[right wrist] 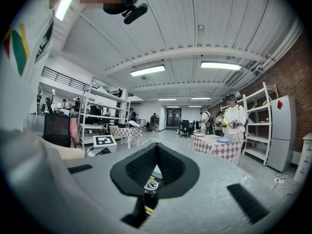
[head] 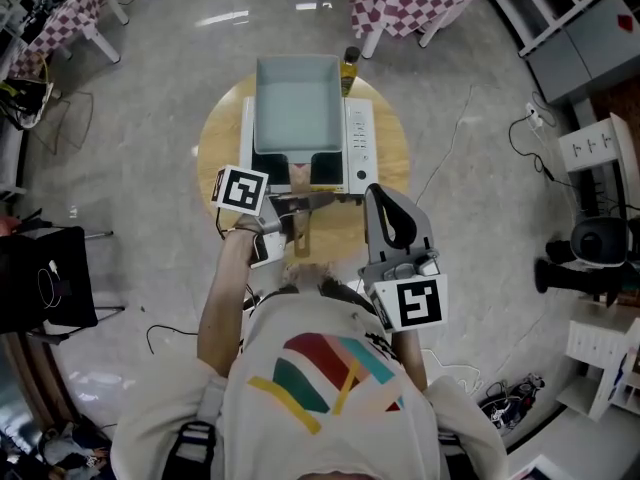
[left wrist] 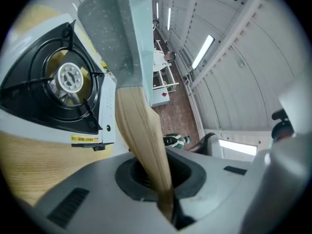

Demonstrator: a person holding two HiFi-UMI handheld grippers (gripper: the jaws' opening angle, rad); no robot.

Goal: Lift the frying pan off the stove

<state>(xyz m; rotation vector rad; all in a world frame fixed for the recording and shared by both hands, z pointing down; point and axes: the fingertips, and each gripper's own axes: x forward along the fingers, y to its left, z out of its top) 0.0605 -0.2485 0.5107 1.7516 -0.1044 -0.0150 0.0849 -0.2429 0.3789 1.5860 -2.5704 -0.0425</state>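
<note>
The left gripper (head: 292, 208) is clamping its jaws tight on the long light wooden handle (left wrist: 141, 130) of the pale blue-green square frying pan (head: 297, 108), and nothing else is sitting between them. The pan is hanging above the white portable gas stove (head: 359, 143). In the left gripper view its speckled grey-green body (left wrist: 117, 33) is standing clear of the black pan supports, and the round metal burner (left wrist: 70, 79) is lying uncovered below it. In the head view the pan is covering the rear part of the stove, while the handle is reaching out over the stove's near edge towards the person. The stove is sitting on the round wooden table (head: 215, 143). The right gripper (head: 375, 193) is hovering just off the near right corner of the stove, apart from it, with its jaws resting together on nothing (right wrist: 157, 145). A small bottle of yellow liquid with a dark cap (head: 349, 68) is standing behind the stove, at its far right corner.
</note>
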